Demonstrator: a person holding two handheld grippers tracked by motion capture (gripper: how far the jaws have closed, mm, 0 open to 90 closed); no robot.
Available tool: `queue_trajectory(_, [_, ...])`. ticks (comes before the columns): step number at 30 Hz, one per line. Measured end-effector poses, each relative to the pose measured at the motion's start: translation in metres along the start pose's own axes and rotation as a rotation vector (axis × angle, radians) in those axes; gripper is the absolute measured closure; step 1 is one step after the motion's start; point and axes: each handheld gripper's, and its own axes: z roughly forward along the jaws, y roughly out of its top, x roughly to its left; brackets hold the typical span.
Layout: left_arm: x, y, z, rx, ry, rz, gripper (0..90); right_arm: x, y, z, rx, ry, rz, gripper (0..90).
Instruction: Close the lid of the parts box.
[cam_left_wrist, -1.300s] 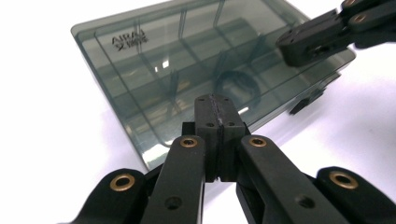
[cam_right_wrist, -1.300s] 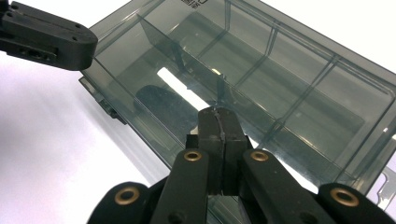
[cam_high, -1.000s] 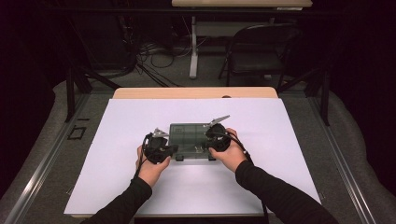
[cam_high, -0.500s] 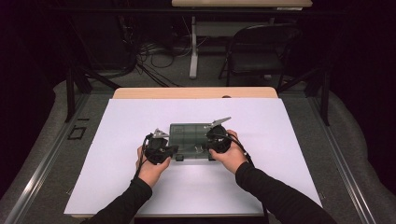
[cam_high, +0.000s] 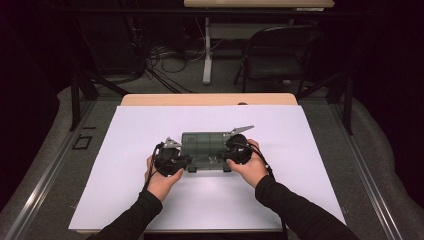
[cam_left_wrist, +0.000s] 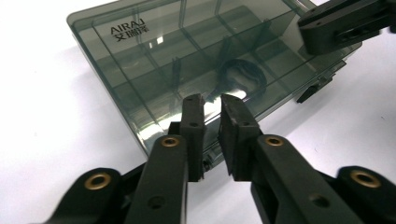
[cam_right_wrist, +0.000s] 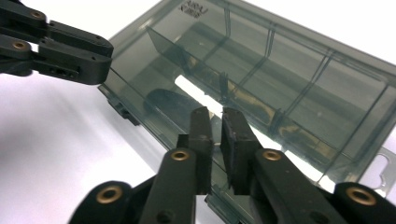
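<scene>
Near the middle of the white table (cam_high: 125, 200), the smoky compartment box (cam_high: 202, 150) is lying flat and shut while the left tool (cam_left_wrist: 212, 105) and right tool (cam_right_wrist: 215, 116), jaws just easing slightly apart and gripping nothing, are flanking its front latches, presumably to unclip it.

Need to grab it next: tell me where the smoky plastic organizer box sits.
In the high view the organizer box lies mid-table on the white sheet, between the left hand-held gripper and the right hand-held gripper.

The smoky lid of the compartment box (cam_left_wrist: 201, 60) blurs its contents, and the box's near edge hides behind the jaws
</scene>
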Motion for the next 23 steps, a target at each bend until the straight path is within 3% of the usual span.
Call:
queue_trajectory(8, [0.007, 0.0, -0.017, -0.03, 0.019, -0.002, 64.3, -0.004, -0.007, -0.023, -0.055, -0.019, -0.001, 71.1])
queue_trajectory(16, [0.022, -0.011, -0.03, -0.07, 0.032, -0.039, 54.5, -0.012, -0.03, -0.045, -0.111, -0.066, 0.014, 56.2])
queue_trajectory(23, [0.039, -0.026, -0.039, -0.126, 0.054, -0.036, 41.0, -0.018, -0.057, -0.059, -0.166, -0.118, 0.026, 40.2])
